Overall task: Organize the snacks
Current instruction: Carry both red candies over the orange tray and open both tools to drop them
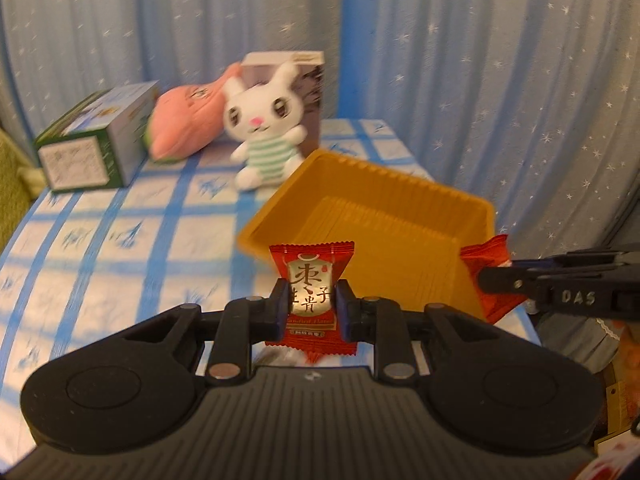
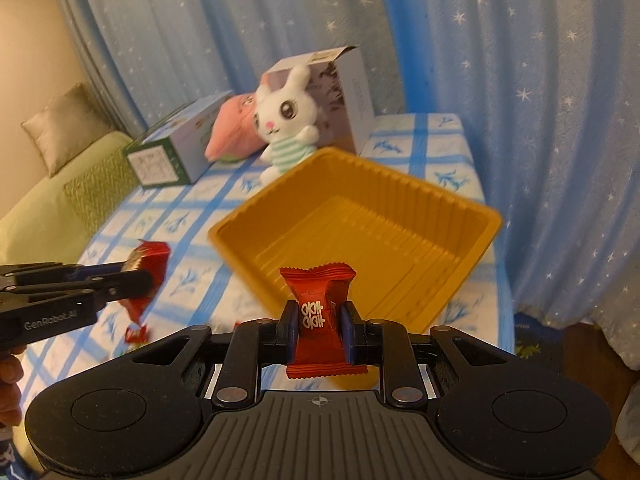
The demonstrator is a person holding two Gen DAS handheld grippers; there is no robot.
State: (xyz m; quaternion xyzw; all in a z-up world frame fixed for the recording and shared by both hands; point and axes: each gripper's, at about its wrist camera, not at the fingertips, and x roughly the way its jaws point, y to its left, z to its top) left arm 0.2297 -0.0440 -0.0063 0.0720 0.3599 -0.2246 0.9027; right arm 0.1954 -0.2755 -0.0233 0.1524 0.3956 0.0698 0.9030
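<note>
Left gripper [image 1: 311, 307] pinching a gold-labelled red candy [image 1: 311, 276], right gripper [image 2: 319, 330] pinching a plain red candy [image 2: 319, 312], both held above the near edge of the checked table [image 2: 432, 140], empty yellow tray [image 2: 486, 220] just beyond, plush rabbit [image 2: 286, 128] at the far edge.

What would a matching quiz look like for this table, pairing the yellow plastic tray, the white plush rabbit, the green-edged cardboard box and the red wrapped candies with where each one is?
Things:
1. yellow plastic tray
2. white plush rabbit
3. green-edged cardboard box
4. red wrapped candy with gold label

Places or states:
A. lying on its side at the table's far left
B. pinched in the left gripper
C. empty, in the middle of the table
D. sitting against an upright box

Pairs: 1-C, 2-D, 3-A, 4-B
</note>
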